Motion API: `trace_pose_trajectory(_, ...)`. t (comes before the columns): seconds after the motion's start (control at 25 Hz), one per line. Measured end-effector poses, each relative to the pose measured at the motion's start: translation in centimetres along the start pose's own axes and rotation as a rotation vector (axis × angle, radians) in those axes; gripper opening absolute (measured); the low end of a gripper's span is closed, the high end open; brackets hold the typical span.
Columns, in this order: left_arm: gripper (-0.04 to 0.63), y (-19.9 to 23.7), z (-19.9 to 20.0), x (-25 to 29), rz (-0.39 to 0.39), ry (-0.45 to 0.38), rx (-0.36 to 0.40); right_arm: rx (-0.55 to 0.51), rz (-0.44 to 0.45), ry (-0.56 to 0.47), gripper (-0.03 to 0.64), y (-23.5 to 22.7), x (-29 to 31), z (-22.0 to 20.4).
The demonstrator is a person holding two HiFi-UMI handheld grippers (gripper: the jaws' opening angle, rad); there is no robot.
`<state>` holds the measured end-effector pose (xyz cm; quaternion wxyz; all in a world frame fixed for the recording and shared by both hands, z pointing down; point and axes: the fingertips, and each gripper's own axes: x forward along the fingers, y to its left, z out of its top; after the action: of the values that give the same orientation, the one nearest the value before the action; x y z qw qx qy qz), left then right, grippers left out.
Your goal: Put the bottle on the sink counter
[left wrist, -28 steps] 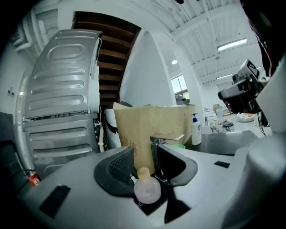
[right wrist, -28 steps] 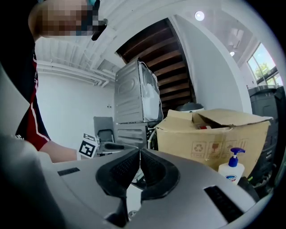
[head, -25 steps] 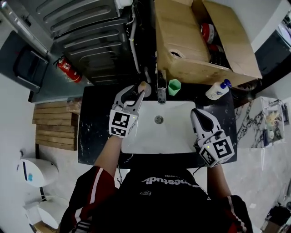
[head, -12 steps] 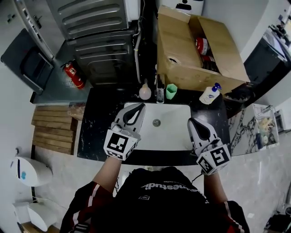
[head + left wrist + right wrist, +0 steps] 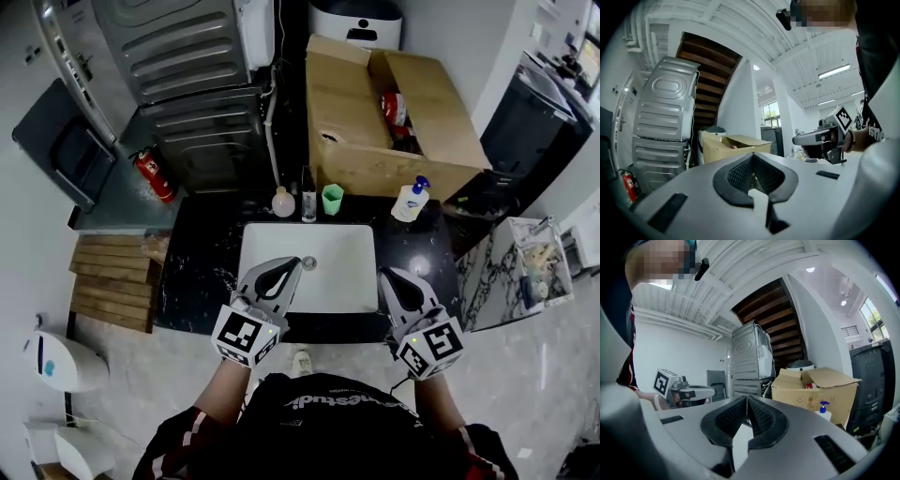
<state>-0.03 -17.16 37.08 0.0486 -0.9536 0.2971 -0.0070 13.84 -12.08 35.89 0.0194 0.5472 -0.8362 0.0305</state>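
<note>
Bottle set down, both tongs empty and closed

The small pale pink round-bellied bottle [image 5: 283, 202] stands on the black marbled sink counter [image 5: 202, 272] just behind the white rectangular basin [image 5: 328, 281], at its back rim. The left gripper [image 5: 292, 266] and right gripper [image 5: 386, 275] hang over the basin's front rim, jaws pressed together on nothing. The likely risk is a careless sweep across the basin's back rim tipping the upright bottle into the basin.
</note>
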Motion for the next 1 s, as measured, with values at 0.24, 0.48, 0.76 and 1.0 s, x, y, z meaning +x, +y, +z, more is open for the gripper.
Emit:
trace_pose_trajectory(0.24,0.014,-3.4,1.0,-0.4,0.014,-0.002,0.043,0.028,0.011,-0.004,0.041,0.0,-3.2,-0.8)
trace_pose_trajectory(0.48,0.014,-4.6,2.2,-0.3,0.01,-0.026,0.019,0.016,0.019,-0.008,0.04,0.4,-4.8,-0.1)
trace_pose_trajectory(0.76,0.015,-4.9,2.2,-0.2,0.007,-0.03,-0.003,0.008,0.022,0.001,0.041,1.3,-5.6,-0.3)
trace_pose_trajectory(1.0,0.014,-5.1,2.0,0.0,-0.001,-0.022,-0.004,-0.005,0.023,0.01,0.04,1.3,-5.7,-0.4)
